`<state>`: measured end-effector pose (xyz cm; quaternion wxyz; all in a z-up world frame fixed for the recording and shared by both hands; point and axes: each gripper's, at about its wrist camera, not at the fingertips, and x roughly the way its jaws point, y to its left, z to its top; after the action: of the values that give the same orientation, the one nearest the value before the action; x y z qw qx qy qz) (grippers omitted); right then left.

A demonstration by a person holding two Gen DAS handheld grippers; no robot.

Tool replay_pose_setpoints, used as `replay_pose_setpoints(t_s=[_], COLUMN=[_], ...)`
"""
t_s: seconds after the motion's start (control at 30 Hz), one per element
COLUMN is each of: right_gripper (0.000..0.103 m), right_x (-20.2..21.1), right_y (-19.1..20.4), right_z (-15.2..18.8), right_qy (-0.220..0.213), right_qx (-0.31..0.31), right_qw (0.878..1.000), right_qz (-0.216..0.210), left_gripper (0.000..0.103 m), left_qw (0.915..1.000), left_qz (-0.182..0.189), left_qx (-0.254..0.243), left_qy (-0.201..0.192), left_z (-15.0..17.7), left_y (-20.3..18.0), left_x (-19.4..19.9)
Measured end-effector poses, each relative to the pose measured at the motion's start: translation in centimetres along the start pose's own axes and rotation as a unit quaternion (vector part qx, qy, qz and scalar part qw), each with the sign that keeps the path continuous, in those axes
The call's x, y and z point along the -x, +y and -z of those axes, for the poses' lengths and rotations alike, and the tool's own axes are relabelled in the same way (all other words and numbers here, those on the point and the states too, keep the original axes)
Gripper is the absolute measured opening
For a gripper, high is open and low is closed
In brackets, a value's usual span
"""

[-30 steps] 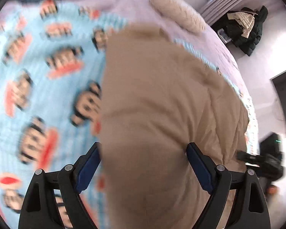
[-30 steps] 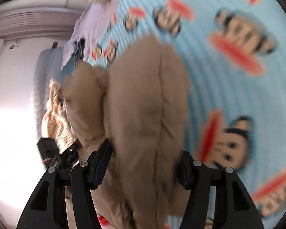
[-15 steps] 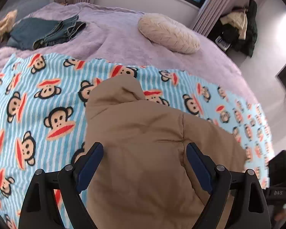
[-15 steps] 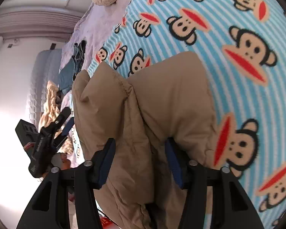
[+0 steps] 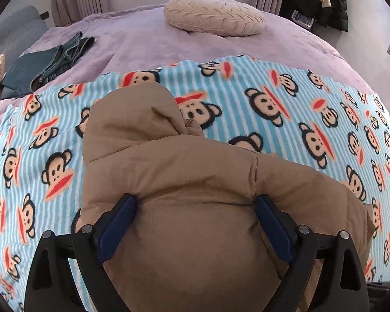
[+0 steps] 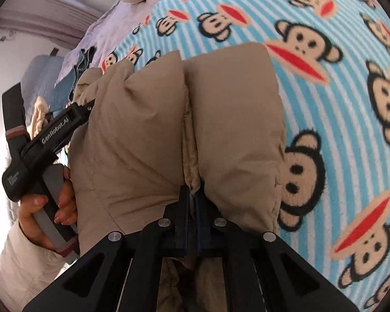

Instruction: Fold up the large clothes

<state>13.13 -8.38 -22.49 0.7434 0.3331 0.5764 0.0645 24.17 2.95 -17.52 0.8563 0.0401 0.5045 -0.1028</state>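
Tan, puffy quilted fabric fills the space between both tools. The right gripper (image 6: pixel 192 195) has its jaws pinched nearly together on a seam of the puffer jacket (image 6: pixel 182 130), the padding bulging out on either side of the clamp. The left gripper (image 5: pixel 195 221) stands wide, its blue-lined fingers (image 5: pixel 117 221) spread to either side of a fat roll of the same jacket (image 5: pixel 184 208); the fabric swells between them and touches both pads, though whether it is truly squeezed I cannot tell. From the right wrist view, the left hand (image 6: pixel 46 202) is wrapped around the handle of its black tool at the jacket's far edge. The jacket lies bunched on a blue-and-white striped monkey-print blanket (image 5: pixel 286 109), hood end pointing away toward the head of the bed. The blanket is spread over a lilac bedspread (image 5: pixel 148 39). On that lie a beige round cushion (image 5: pixel 213 18) and, well apart at the left, folded jeans (image 5: pixel 46 65).
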Motion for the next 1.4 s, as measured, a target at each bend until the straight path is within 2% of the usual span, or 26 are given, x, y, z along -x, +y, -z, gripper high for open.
replay_pose_setpoints(t_s=[0.1,0.23,0.4,0.5,0.6,0.67,0.73,0.8,0.87,0.97,1.4], right_gripper=[0.002,0.003,0.003,0.003,0.006,0.007,0.007,0.007,0.007,0.007,0.007], right_x=[-0.6,1.0,2.7,5.3,8.3,9.2,8.8,7.4,5.3,4.0,7.2], right_y=[0.9,0.8,0.6,1.5,3.3,4.5,5.3,5.3,4.5,3.3,3.2], right_z=[-0.7,0.1,1.0,2.2,3.7,4.7,5.4,6.1,6.7,7.0,8.0], right_qy=[0.003,0.004,0.004,-0.014,-0.049,-0.055,-0.035,-0.01,0.022,0.043,0.047], right_qx=[-0.006,0.0,-0.004,0.015,0.042,0.061,0.078,0.085,0.08,0.059,0.039], right_qw=[1.0,1.0,0.999,0.998,0.997,0.996,0.996,0.995,0.994,0.993,0.992], right_qz=[0.003,0.016,0.037,0.057,0.048,0.039,0.036,0.05,0.073,0.089,0.107], left_gripper=[0.093,0.093,0.093,0.093,0.093,0.093,0.095,0.095,0.095,0.095,0.095], left_qw=[1.0,0.9998,0.999,0.9993,0.9991,0.998,0.9967,0.9963,0.9958,0.9958,0.9947], left_qz=[-0.001,0.015,0.028,0.02,0.012,0.01,0.013,0.007,0.002,-0.001,-0.003], left_qx=[0.0,0.008,0.033,0.031,0.031,0.04,0.056,0.06,0.062,0.057,0.058], left_qy=[0.004,-0.01,-0.014,-0.003,0.027,0.049,0.058,0.062,0.067,0.072,0.085], left_z=[-0.3,0.3,4.4,7.4,10.5,12.0,12.9,13.2,13.3,13.3,13.6], left_y=[0.3,2.0,5.5,6.5,7.0,7.2,7.4,7.4,7.2,7.0,7.0], left_x=[0.9,4.6,9.5,11.1,11.0,10.3,10.0,9.8,9.7,9.9,11.1])
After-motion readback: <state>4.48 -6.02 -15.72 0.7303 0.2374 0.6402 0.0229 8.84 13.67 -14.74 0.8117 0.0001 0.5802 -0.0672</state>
